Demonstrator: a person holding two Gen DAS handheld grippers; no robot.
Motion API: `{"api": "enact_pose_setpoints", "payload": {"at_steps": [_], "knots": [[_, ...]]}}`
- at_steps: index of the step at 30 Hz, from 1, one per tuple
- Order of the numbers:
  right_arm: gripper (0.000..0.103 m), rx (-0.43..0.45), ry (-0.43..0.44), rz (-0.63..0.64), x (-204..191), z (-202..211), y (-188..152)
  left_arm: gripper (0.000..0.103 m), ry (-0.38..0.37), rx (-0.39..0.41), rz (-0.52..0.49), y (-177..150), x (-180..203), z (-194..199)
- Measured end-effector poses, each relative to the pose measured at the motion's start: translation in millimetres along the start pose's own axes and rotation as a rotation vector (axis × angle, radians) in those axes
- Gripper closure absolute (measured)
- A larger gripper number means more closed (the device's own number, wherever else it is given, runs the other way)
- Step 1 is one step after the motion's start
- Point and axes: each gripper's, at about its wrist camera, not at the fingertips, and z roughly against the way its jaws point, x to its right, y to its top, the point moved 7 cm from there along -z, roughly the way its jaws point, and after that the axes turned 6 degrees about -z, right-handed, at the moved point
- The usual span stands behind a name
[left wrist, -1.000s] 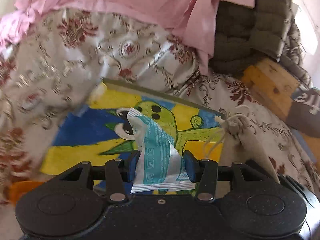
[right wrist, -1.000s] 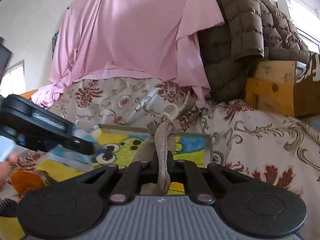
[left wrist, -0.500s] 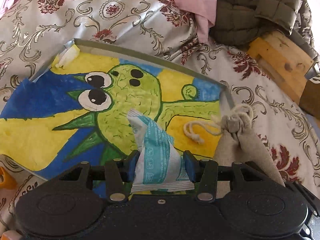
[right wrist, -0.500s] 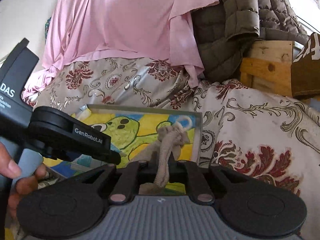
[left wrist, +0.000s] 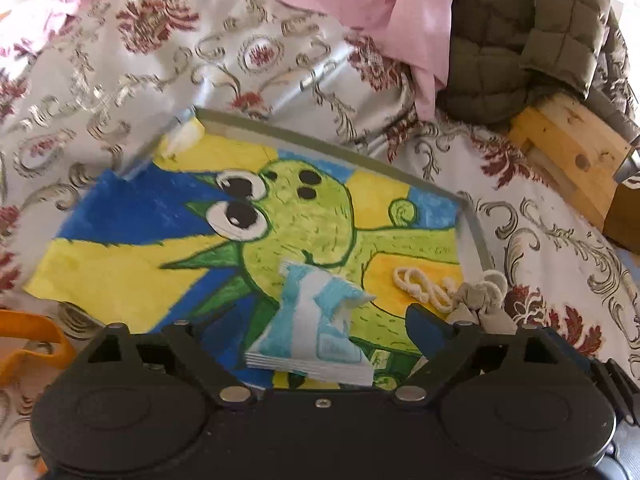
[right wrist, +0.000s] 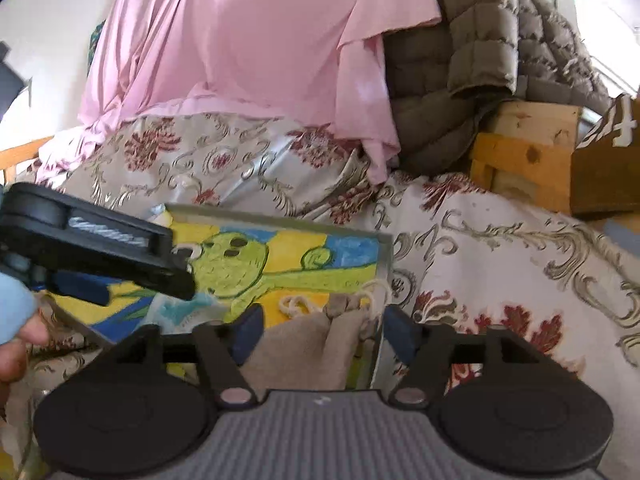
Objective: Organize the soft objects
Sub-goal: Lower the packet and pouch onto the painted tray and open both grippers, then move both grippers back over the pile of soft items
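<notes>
A shallow grey tray point(left wrist: 474, 236) lined with a yellow, blue and green cartoon drawing lies on the patterned bedspread; it also shows in the right wrist view point(right wrist: 385, 256). My left gripper point(left wrist: 304, 336) is open; a teal-and-white tissue packet point(left wrist: 316, 328) lies between its spread fingers on the tray. My right gripper point(right wrist: 322, 332) is open around a beige drawstring pouch point(right wrist: 312, 348) that rests at the tray's right edge. The pouch point(left wrist: 480, 300) and its white cord point(left wrist: 420, 284) show in the left wrist view too.
A pink sheet point(right wrist: 248, 40) and an olive quilted jacket point(right wrist: 460, 52) hang behind the tray. A wooden block point(right wrist: 524, 160) and a brown box point(right wrist: 604, 168) stand at the right. An orange object point(left wrist: 36, 344) lies at the left. The left gripper's body point(right wrist: 92, 248) crosses the right view.
Both grippers opened. The tissue packet and the drawstring pouch were let go and now lie on the tray. The left gripper drew back a little.
</notes>
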Motion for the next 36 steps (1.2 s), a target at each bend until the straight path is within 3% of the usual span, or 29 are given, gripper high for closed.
{"api": "enact_pose_setpoints", "payload": {"at_steps": [3,6,12,19,24,31,36], "knots": [[0.010,0.056,-0.003,-0.009,-2.8,14.6,8.9,0.003,0.030,0.046,-0.019,3.3,-5.5,22.9],[0.004,0.111,0.006,-0.015,-8.5,34.6,18.8,0.003,0.028,0.083,-0.030,8.0,-11.8,49.5],[0.000,0.232,0.012,-0.025,-23.0,93.8,38.7,0.001,0.032,0.140,-0.047,9.2,-28.4,118.2],[0.000,0.327,0.058,-0.080,-50.7,160.3,53.4,0.001,0.063,0.141,-0.173,-7.5,-41.3,207.1],[0.000,0.345,0.088,-0.063,-77.4,203.6,40.7,0.001,0.062,0.103,-0.226,-26.9,-50.9,261.6],[0.000,0.331,0.089,-0.074,-92.4,249.3,22.9,0.001,0.050,0.156,-0.252,-63.4,-68.4,303.7],[0.000,0.288,0.058,-0.089,-91.5,270.8,-1.3,0.001,0.015,0.219,-0.195,-97.4,-81.8,317.3]]}}
